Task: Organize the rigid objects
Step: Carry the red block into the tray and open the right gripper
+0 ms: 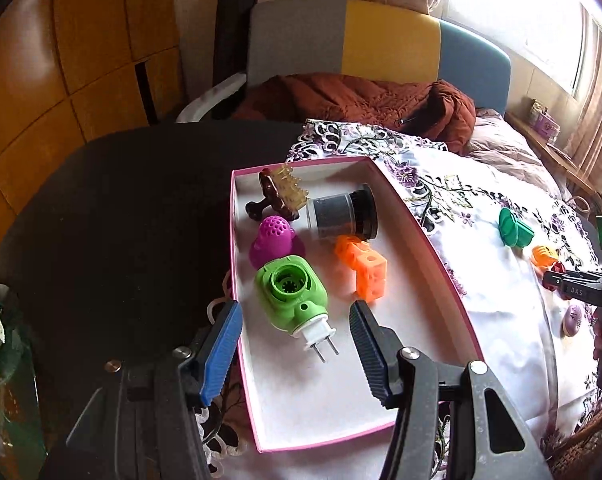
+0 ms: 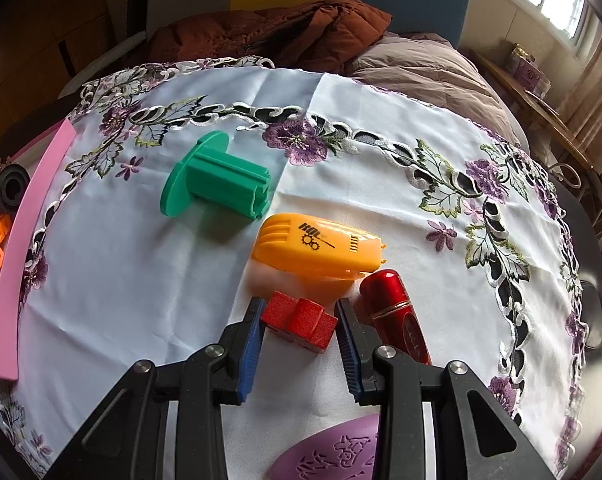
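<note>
A pink-rimmed white box [image 1: 421,236] holds a green plug-in device [image 1: 291,298], an orange block piece [image 1: 363,262], a purple perforated piece [image 1: 273,238], a dark jar [image 1: 341,216] and a brown comb-like piece [image 1: 279,192]. My left gripper [image 1: 295,312] is open and empty, its fingers either side of the green device, just above it. My right gripper [image 2: 301,312] is open, its fingers either side of a red block [image 2: 299,322] on the tablecloth; the block lies free between them. A red cylinder [image 2: 397,312], an orange shell [image 2: 317,246] and a green spool [image 2: 217,178] lie nearby.
The embroidered white tablecloth [image 2: 141,280] covers a dark round table [image 1: 121,200]. The box's pink edge [image 2: 29,248] is at the left of the right wrist view. A purple oval piece [image 2: 333,452] lies under the right gripper. A bed with a brown blanket [image 1: 361,96] is behind.
</note>
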`<state>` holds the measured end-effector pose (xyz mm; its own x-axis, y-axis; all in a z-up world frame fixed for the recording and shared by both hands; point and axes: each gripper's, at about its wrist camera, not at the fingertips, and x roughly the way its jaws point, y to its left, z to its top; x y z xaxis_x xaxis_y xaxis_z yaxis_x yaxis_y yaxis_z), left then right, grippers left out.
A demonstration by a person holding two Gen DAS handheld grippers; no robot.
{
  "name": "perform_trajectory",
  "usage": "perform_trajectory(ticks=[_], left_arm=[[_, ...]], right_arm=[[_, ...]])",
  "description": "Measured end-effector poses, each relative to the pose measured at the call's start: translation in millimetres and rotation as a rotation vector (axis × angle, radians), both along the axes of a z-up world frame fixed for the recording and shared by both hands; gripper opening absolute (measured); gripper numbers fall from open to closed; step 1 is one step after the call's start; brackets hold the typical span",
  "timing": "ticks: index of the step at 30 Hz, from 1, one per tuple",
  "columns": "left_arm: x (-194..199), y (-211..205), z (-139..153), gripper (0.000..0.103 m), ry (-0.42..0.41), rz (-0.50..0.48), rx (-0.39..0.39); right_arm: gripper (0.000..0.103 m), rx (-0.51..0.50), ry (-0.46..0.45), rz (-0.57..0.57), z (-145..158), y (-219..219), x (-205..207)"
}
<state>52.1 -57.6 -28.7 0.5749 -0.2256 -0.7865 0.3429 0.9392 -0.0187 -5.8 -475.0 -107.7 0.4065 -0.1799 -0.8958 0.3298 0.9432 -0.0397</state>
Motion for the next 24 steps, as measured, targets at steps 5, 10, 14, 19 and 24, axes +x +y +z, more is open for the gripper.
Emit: perform_trajectory(ticks=[5, 10, 14, 19, 24], left_arm=[[-3.3, 3.6, -2.8, 0.057, 0.007, -0.001, -0.001], [-7.0, 9.8, -4.2, 0.057, 0.01, -0.002, -0.006], [-7.2, 15.6, -4.4, 0.057, 0.009, 0.004, -0.013], [-4.4, 24.3, -8.6, 0.057, 0.025, 0.024, -0.035], [-3.5, 36.8, -13.6, 0.057, 0.038, 0.051, -0.045]], right_arm=[[0.035, -0.017, 0.016, -0.017, -1.8, -1.8, -0.1], [0.035, -0.023, 0.022, -0.029, -0.8, -1.1, -0.6], [0.035, -0.01, -0.013, -0.028, 12.8, 8.5, -2.6], [0.035, 0.077, -0.112, 0.057, 42.8, 53.1, 1.7], [0.035, 0.166, -0.194, 0.229, 70.4, 126.0, 17.7]])
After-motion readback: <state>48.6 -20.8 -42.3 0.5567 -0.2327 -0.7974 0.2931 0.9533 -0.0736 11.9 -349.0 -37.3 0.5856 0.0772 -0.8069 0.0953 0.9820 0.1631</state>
